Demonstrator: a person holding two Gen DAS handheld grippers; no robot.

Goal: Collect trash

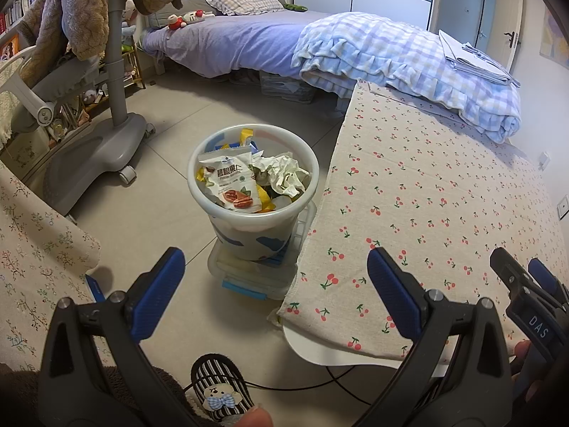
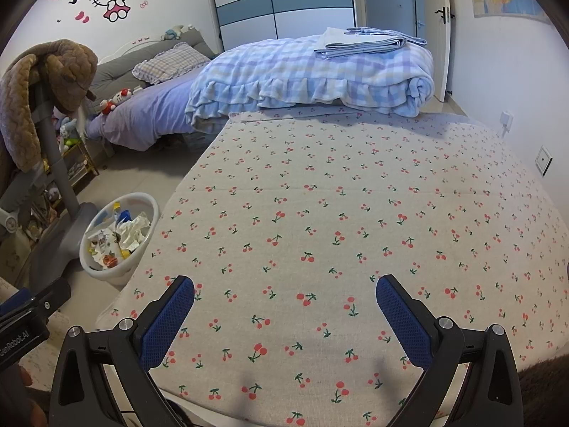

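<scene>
Cherry-print tablecloth (image 2: 320,213) – checked blanket (image 2: 320,74) behind, striped slipper (image 1: 222,388) below

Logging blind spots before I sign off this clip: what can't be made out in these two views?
- Lower contents of the trash bin: left wrist view, covered by the nut packet and crumpled paper.
- Clear box under the bin: contents blurred.
- Floor beneath the cherry tablecloth: hidden in both views.
- Right gripper: cut off by the left view's edge.
</scene>
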